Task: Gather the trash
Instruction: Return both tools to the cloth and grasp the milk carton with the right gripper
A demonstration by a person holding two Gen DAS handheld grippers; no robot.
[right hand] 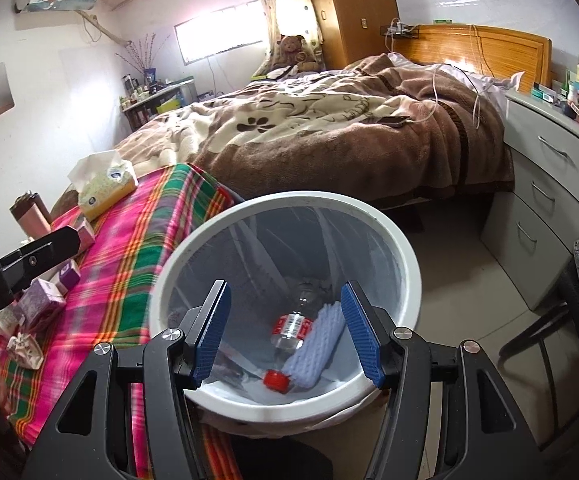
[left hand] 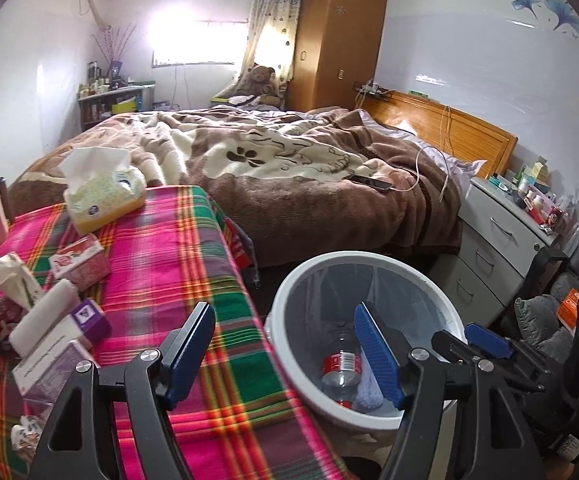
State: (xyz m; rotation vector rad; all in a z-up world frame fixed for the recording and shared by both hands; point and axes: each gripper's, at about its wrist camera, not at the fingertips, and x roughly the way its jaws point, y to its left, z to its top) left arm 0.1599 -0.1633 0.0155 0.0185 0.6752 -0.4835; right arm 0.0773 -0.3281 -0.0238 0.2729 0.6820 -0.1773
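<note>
Empty right gripper (right hand: pixel 285 330) over bin (right hand: pixel 403 240)

Bottle (right hand: pixel 291 330) and foam pad (right hand: pixel 317 350) in bin (right hand: pixel 405 256)

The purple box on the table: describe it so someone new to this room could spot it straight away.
Start at the table with the pink and green plaid cloth beside the bed. Near its front left edge lies a cluster of small packages next to a white paper roll. The purple box sits right of that roll: a small cube, deep violet with a white label, darker than the pale lilac packs around it.
</note>
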